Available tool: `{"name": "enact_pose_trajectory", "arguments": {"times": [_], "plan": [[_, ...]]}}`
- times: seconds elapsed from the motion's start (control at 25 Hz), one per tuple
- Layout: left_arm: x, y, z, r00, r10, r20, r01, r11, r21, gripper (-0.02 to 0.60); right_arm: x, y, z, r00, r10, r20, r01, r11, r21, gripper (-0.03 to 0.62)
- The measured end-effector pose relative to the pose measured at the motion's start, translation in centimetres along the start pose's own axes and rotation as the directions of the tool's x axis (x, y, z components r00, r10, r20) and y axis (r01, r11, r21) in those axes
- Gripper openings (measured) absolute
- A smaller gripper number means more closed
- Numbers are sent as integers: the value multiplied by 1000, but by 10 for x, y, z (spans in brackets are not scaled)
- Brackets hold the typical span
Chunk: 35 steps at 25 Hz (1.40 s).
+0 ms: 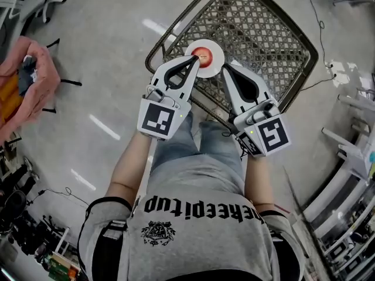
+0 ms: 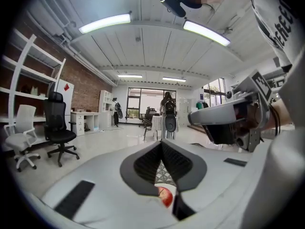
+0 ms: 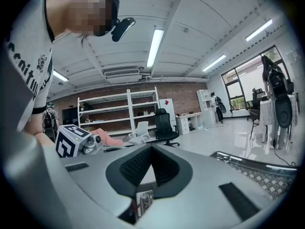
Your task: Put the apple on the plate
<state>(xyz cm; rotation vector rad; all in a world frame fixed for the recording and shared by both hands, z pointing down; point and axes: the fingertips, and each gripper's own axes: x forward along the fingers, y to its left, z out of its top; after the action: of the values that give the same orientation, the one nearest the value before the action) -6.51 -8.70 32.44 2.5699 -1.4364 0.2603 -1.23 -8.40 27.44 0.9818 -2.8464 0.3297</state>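
Head view, looking steeply down: the apple point(image 1: 203, 56) lies on the small white plate point(image 1: 215, 50), which stands on the wire-mesh worktop point(image 1: 263, 34) in the upper centre of the frame, close to the worktop's near edge. The left tongs point(image 1: 195, 60) are closed on nothing, their tips at the plate's left rim in this view; whether they touch it cannot be told. In the left gripper view the apple point(image 2: 165, 195) appears below the joined tips, not between them. The right tongs point(image 1: 225, 68) are likewise together and empty, lying just below and to the right of the plate. The placing appears complete, so the step in hand is judged to be a clean withdrawal: the closed tips are best drawn up and back toward the lower frame, away from the plate rim, because a light plate near an edge may slide and a round fruit may roll if nudged. The apple is nearly round and shows no clear long axis; its stalk end appears to face upward, toward the head camera, with a thin dark stalk just visible in the left gripper view.
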Motion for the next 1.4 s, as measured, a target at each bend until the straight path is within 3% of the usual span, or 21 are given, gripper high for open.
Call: {"name": "enact_pose_trajectory", "arguments": {"times": [0.56, 1.4], "plan": [[-41, -23, 45, 987, 138, 81, -140, 990, 25, 40, -18, 30, 21, 988, 151, 23, -149, 986, -70, 2], [-62, -84, 72, 964, 222, 144, -231, 972, 46, 40, -69, 44, 33, 964, 262, 49, -252, 956, -149, 2]]}}
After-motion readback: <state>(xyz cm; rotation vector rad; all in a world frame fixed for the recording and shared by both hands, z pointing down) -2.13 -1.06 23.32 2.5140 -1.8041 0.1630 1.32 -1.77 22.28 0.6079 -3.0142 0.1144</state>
